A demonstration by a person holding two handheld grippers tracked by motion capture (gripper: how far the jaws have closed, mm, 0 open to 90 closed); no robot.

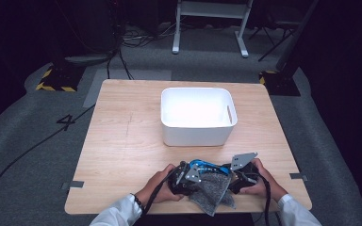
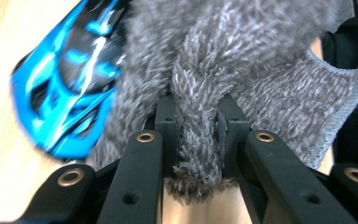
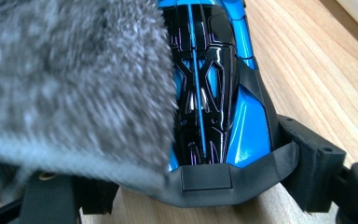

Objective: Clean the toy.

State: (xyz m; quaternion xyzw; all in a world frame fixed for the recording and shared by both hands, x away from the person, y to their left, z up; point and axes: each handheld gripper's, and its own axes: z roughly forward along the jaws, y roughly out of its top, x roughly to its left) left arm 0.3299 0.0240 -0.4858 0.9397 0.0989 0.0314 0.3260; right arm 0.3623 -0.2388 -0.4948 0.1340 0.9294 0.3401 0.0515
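Near table edge | left claw (image 2: 198, 140) pinches grey cloth (image 2: 242, 51) | right claw (image 3: 200, 186) grips blue toy car (image 3: 214, 84)

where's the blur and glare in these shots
High view: white plastic bin glares, its inside washed out, room behind dark. Left gripper view: blue and black toy car smeared, fluffy grey cloth sharper at the jaws. Right gripper view: cloth blurred, car's glossy shell sharp with small highlights.

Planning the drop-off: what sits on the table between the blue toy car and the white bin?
Nothing: in the high view only bare wooden table separates the blue toy car from the white bin. The grey cloth lies on the near side.
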